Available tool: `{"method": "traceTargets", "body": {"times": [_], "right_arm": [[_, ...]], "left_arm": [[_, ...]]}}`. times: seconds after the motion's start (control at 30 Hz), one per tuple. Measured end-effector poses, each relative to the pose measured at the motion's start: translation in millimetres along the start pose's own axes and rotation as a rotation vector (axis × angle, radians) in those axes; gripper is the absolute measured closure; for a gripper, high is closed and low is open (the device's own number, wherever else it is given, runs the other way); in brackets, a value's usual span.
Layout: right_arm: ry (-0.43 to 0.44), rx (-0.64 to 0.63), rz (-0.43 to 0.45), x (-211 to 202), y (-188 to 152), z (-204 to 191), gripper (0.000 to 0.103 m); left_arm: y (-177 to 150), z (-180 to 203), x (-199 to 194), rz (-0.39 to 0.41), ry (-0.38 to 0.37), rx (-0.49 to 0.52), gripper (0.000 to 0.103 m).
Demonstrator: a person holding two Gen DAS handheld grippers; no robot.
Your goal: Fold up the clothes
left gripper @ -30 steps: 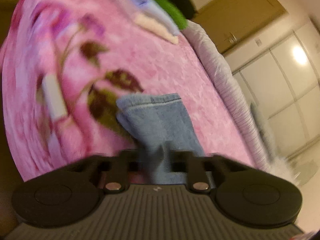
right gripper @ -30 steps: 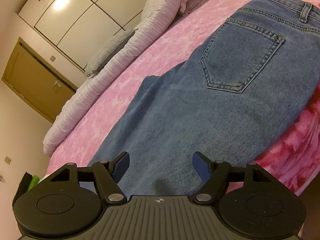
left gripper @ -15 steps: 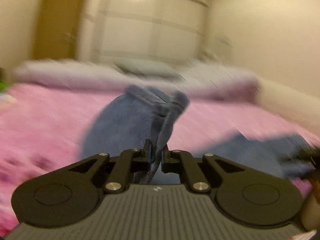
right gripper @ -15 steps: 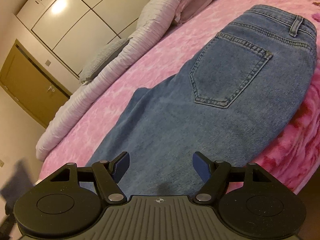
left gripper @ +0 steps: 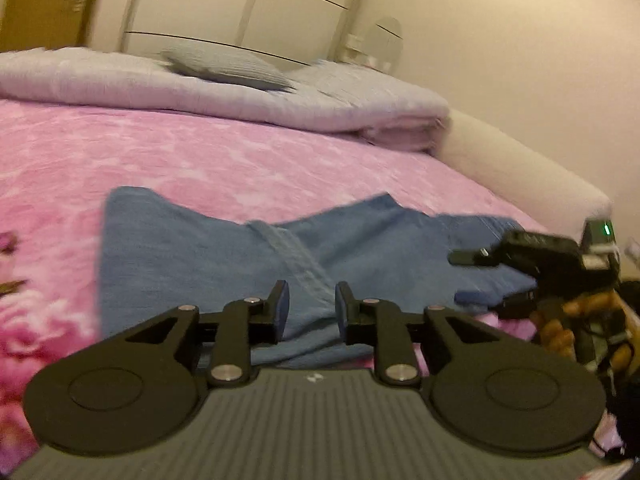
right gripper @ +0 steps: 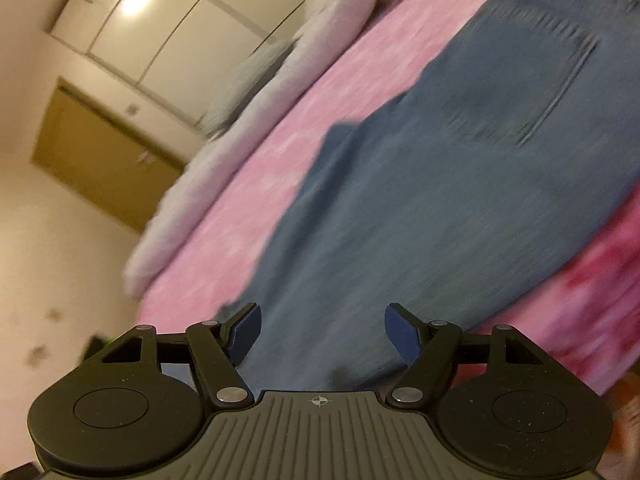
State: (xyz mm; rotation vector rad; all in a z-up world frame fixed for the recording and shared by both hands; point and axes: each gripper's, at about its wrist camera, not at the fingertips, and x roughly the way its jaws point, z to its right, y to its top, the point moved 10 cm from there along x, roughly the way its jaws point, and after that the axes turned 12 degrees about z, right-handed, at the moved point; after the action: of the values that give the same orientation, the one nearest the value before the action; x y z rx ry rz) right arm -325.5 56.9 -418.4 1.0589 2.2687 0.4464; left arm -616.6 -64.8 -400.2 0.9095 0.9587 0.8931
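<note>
Both the left gripper (left gripper: 308, 304) and right gripper (right gripper: 322, 332) stand released over the folded blue denim jeans (left gripper: 224, 248); smoothing the hem flat would help.

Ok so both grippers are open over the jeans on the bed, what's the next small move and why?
Probably draw the left gripper back and smooth the top layer of the jeans. Its fingers stand apart with nothing clamped, and the denim lies doubled over on the pink bedspread with a raised seam ridge ahead of them. The right gripper is also open above the jeans.
</note>
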Motion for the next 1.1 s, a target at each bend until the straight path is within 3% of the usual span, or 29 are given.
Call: {"method": "traceTargets", "body": {"times": [0.1,0.13,0.33,0.43,0.53,0.57,0.6,0.73,0.83,0.9,1.0,1.1], "right_arm": [[0.086,0.087,-0.092,11,-24,-17,0.031],[0.105,0.115,-0.118,14,-30,-21,0.036],[0.118,0.292,-0.279,44,-70,-26,0.037],[0.105,0.283,-0.294,57,-80,-28,0.037],[0.11,0.238,-0.285,64,-77,-36,0.039],[0.113,0.222,-0.281,66,-76,-39,0.053],[0.115,0.204,-0.277,69,-76,-42,0.056],[0.086,0.096,-0.263,79,-84,-52,0.056],[0.103,0.086,-0.238,87,-89,-59,0.056],[0.105,-0.028,-0.219,87,-93,-67,0.087],[0.12,-0.222,-0.136,76,-89,-84,0.09],[0.133,-0.388,0.032,45,-60,-99,0.091]], "left_arm": [[14,-30,-10,0.043,0.095,-0.049,0.085],[16,-40,-12,0.051,0.118,-0.07,0.085],[7,-80,-15,0.022,0.184,-0.174,0.084],[1,-87,-19,0.022,0.192,-0.188,0.084],[0,-91,-20,0.026,0.181,-0.205,0.084],[0,-91,-20,0.026,0.178,-0.205,0.084],[0,-92,-20,0.026,0.176,-0.206,0.084],[2,-90,-20,0.027,0.16,-0.212,0.084],[7,-86,-18,0.03,0.142,-0.213,0.084],[10,-84,-16,0.032,0.131,-0.214,0.084],[15,-80,-14,0.035,0.113,-0.215,0.085],[20,-76,-12,0.039,0.096,-0.216,0.085]]}}
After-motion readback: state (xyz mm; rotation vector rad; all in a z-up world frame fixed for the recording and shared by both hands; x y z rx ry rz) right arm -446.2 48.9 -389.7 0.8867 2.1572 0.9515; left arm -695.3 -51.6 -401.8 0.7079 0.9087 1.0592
